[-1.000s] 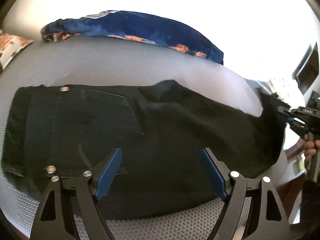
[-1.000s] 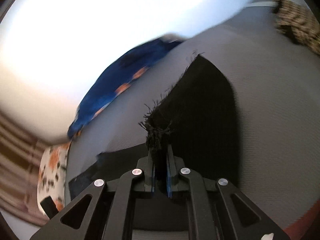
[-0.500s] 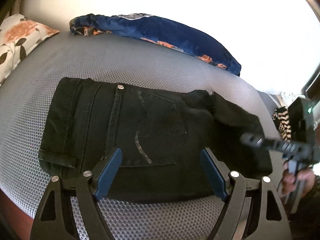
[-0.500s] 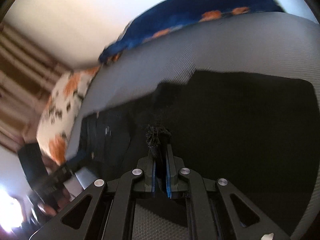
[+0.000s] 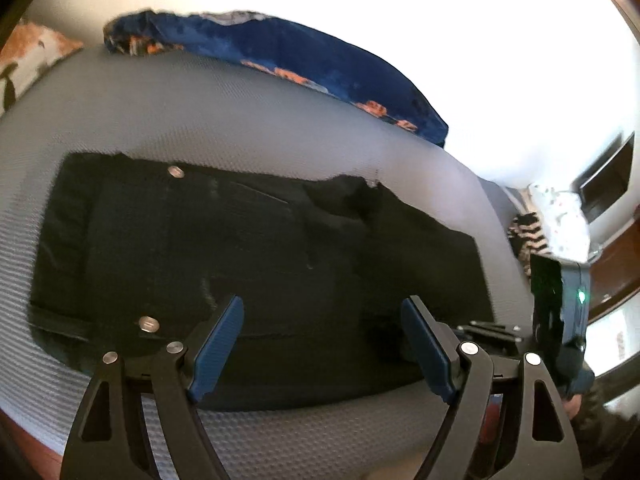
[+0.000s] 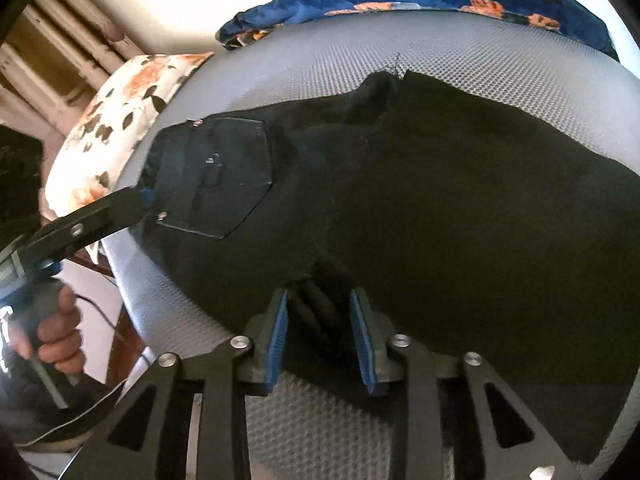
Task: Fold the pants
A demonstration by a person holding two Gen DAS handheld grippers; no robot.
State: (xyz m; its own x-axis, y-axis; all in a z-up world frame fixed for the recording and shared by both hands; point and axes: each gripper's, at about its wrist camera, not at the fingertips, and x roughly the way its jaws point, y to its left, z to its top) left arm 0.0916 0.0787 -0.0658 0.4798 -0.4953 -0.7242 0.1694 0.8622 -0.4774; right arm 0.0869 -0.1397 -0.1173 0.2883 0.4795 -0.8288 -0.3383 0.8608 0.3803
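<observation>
Spread across a grey textured bed (image 5: 248,112) from about 9 o'clock to 3 o'clock in the left wrist view: black pants (image 5: 256,264), lying flat and already doubled over, with the waistband, rivets and a back pocket toward 9 o'clock and a frayed hem poking up near 12 o'clock. Judged to sit between folds, one fold laid down and a further one not yet begun. Hovering over the near edge at 6 o'clock: left claw (image 5: 320,344), spread wide, nothing between its blue pads. In the right wrist view, at 6 o'clock: right claw (image 6: 322,336), parted a little and pinching nothing, with a raised ridge of dark cloth between the pads and apparently free of them. Next move, as a guess: closing each claw on an end or corner of the doubled cloth, lifting both layers together, and carrying one end over the other without dragging the lower layer out of square. Around it, well apart from the pants: a blue floral blanket (image 5: 304,56) bunched along the far edge from 11 to 2 o'clock, a floral pillow (image 6: 120,116) at 10 o'clock in the right wrist view, a striped cloth (image 5: 528,236) at 3 o'clock. Nothing lying across the pants; likeliest nuisance the puckered hem near 12 o'clock.
</observation>
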